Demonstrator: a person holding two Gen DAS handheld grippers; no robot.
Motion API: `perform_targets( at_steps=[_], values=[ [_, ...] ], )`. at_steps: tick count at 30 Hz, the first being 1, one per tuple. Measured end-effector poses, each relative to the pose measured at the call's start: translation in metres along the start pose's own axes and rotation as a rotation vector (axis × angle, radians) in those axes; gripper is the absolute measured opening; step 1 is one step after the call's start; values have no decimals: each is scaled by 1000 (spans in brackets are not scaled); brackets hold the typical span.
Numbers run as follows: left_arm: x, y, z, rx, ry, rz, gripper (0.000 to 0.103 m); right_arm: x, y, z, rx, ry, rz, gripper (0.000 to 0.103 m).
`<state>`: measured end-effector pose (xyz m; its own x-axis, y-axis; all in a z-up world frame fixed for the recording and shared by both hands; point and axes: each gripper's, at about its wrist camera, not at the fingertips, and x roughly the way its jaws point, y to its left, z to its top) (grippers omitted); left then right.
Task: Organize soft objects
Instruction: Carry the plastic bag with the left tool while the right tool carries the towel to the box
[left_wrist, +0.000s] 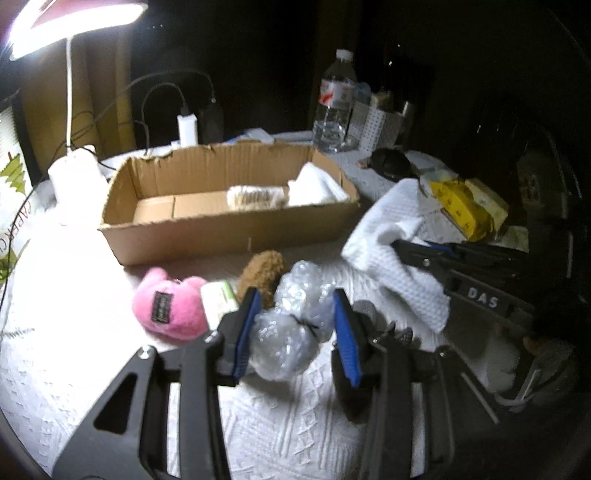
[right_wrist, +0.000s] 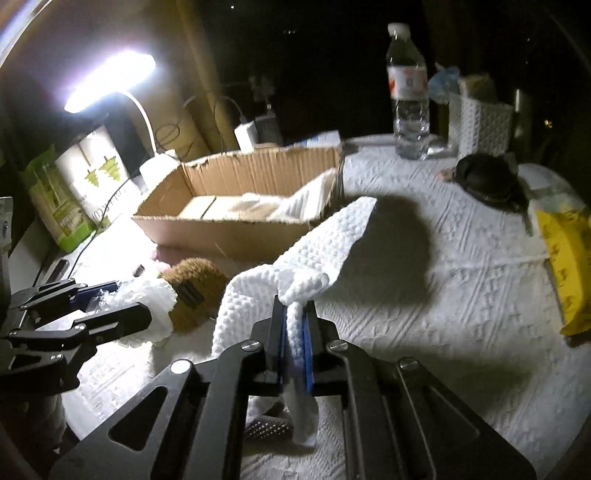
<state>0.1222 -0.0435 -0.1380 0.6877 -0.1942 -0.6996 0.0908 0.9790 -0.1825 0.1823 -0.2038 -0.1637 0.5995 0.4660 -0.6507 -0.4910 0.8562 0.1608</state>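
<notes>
— Bubble wrap bundle (left_wrist: 284, 343) sits nearest, between the blue pads of the left gripper (left_wrist: 295, 325), which looks clamped on it. Does that count as progress?

— Partly, I'd say. It is picked, not stowed. In the right wrist view, the right gripper (right_wrist: 295, 310) is clenched on a fold of the white waffle cloth (right_wrist: 321, 251), and the rest of the cloth drapes away toward twelve o'clock above the bedspread (right_wrist: 443, 295).

— So two soft things are in hand. What lies loose?

— From the left gripper, the pink plush (left_wrist: 168, 310) is at ten o'clock on the bedspread, a small pale green packet (left_wrist: 219, 304) is just beside it, and the brown plush (left_wrist: 264, 267) is at eleven. None of these is in the box.

— And the cardboard box (left_wrist: 229, 232) itself?

— It is farther off, around eleven to twelve o'clock, open on top. A beige fuzzy piece (left_wrist: 255, 197) and a folded white piece (left_wrist: 314, 186) already lie at its right end; the left half is bare.

— Then how far along?

— Roughly the early middle, in my judgement: two items stowed, two held, and at least the two plush toys left. The yellow packet (left_wrist: 463, 206) at two o'clock may or may not belong; I cannot tell.
</notes>
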Motion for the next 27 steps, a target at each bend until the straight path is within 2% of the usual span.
perform_targets(
  at_steps=[12, 27],
  values=[
    [-36, 21, 15, 0, -85, 18, 41, -27, 21, 18, -31, -65, -9, 8],
    [-59, 63, 41, -33, -169, 76, 41, -29, 41, 48, -60, -113, -15, 9]
  ],
)
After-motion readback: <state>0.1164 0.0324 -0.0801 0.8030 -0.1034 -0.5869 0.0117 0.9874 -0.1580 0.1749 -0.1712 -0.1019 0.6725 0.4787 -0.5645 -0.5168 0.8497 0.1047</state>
